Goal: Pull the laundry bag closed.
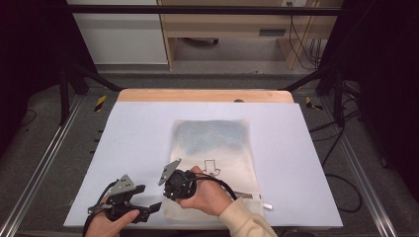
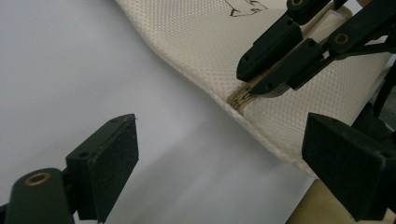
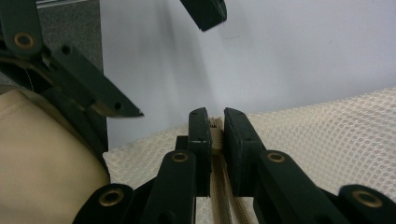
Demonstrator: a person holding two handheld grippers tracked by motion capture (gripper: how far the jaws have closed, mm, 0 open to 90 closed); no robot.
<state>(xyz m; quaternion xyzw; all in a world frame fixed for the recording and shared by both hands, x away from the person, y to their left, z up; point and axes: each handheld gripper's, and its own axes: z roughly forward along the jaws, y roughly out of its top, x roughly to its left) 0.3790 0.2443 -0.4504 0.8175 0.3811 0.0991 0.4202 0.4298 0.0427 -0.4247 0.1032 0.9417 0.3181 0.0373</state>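
My right gripper (image 3: 213,128) clenches the cream mesh bag's zipper pull (image 3: 215,136); my left gripper (image 2: 224,154) gapes just beside, over bare white tabletop (image 2: 70,70).

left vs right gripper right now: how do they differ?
The left gripper has its jaws wide apart, holding nothing; the right gripper is shut on the zipper pull. The left hovers over the bare white mat beside the mesh bag; the right sits at the bag's edge. Both have black jaws and are hand-held.
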